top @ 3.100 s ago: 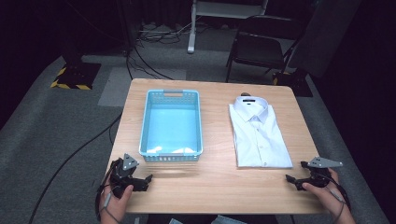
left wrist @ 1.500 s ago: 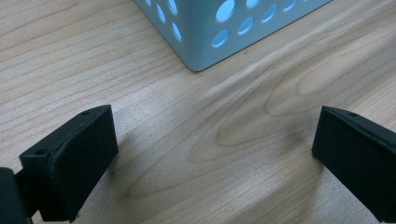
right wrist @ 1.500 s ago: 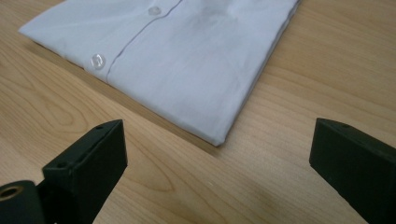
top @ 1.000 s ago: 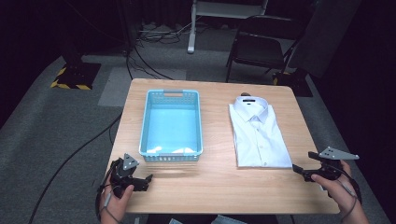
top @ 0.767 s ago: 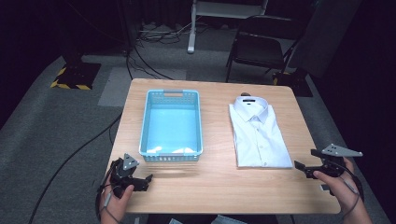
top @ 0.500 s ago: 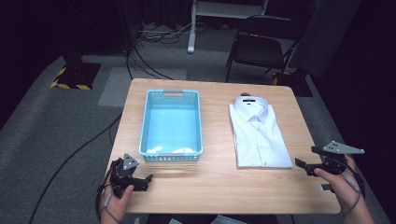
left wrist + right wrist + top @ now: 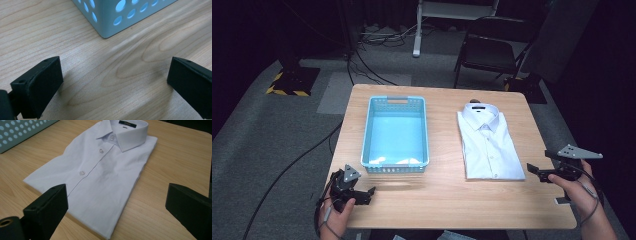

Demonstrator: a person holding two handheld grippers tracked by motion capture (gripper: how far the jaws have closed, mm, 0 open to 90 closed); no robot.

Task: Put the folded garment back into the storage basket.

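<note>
Right gripper view: the right gripper had its jaws spread wide and empty, with the shirt lying between and beyond them, untouched.
Right gripper, high view: the right gripper hung just off the shirt's near right corner, held in a hand that came in beside that corner.
Left gripper view: the left gripper was released too, jaws far apart over bare table, nothing between them; a near corner of the basket stood just ahead.
Left gripper, high view: the left gripper sat well left of the shirt, just short of the basket's near wall, in the other hand.
Shirt: white, folded flat, buttoned, collar at its far end with a dark label inside; it lay on the table.
Basket: light blue, perforated walls, just left of the shirt and apart from it, its long side parallel to the shirt's.
Chair: a dark chair stood on the floor beyond the shirt's collar end, past the table edge.
</note>
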